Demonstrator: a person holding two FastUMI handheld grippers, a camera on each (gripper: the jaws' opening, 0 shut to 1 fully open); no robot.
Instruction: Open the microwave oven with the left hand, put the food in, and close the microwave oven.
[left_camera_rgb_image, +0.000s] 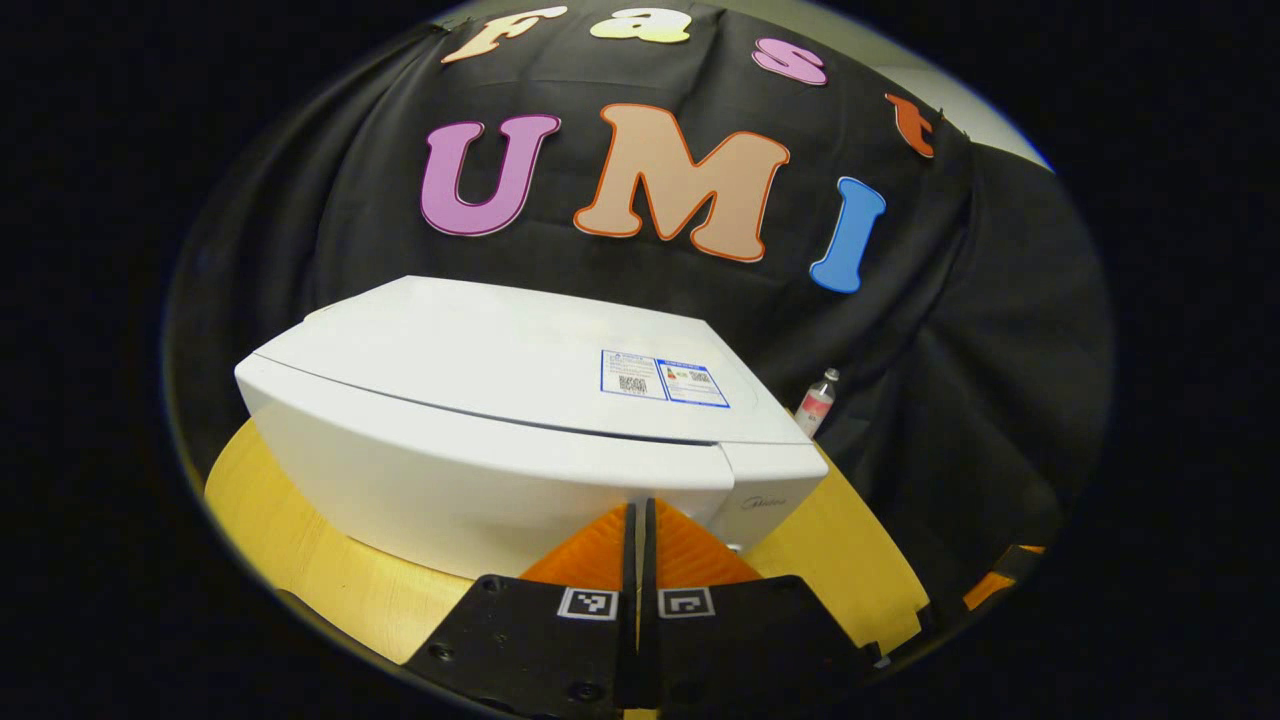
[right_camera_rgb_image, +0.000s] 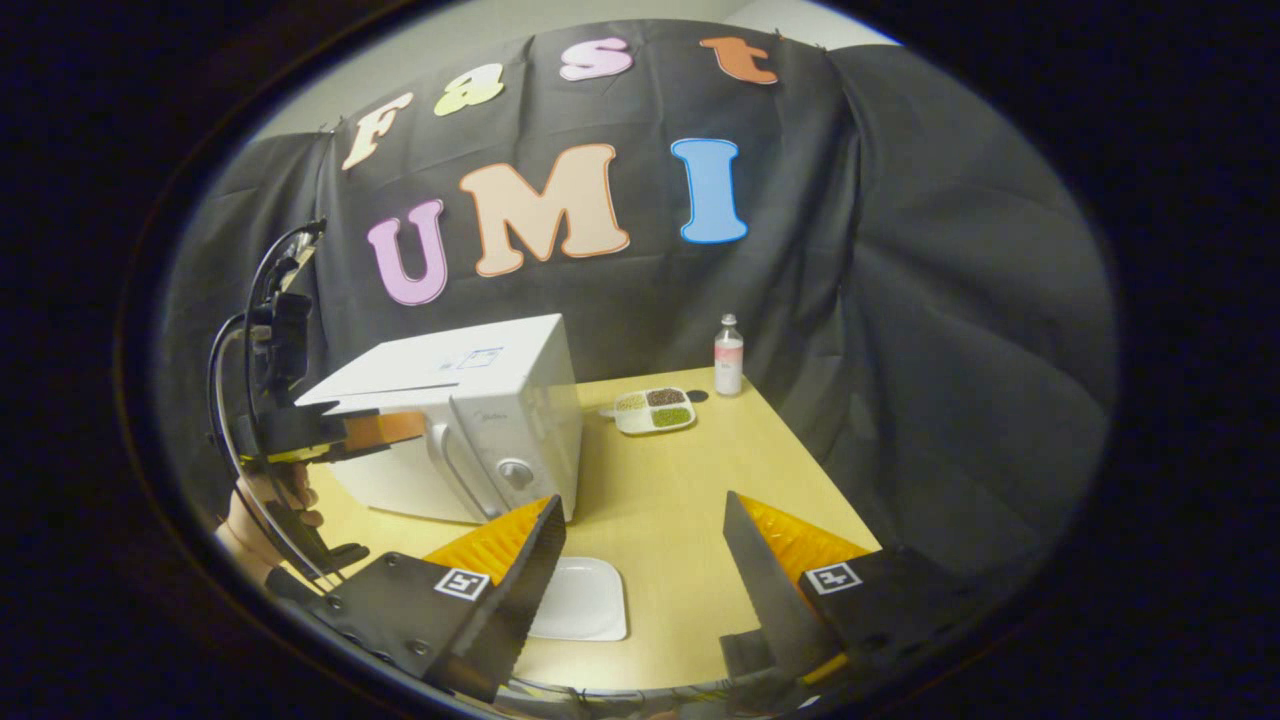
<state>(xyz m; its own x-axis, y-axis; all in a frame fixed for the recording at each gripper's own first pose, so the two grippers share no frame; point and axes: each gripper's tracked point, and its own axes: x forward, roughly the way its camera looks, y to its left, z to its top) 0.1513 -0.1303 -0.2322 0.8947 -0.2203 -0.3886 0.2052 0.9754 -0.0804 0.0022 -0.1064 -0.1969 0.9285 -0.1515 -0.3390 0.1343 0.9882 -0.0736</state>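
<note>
White microwave (left_camera_rgb_image: 480, 400), pale wooden table (right_camera_rgb_image: 660, 490), white plate (right_camera_rgb_image: 585, 600), pink-labelled bottle (right_camera_rgb_image: 728, 358).

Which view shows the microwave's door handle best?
The right gripper view: the door handle and a dial face it on the microwave front. The left gripper view looks down on the microwave's top, handle hidden.

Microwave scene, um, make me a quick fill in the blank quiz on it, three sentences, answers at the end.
1. The microwave door is ____.
2. The left gripper has its fingers ____, nothing between them.
3. The right gripper is open above the wooden table, with a white ____ lying between its fingers.

Missing words: closed; shut; plate
</note>
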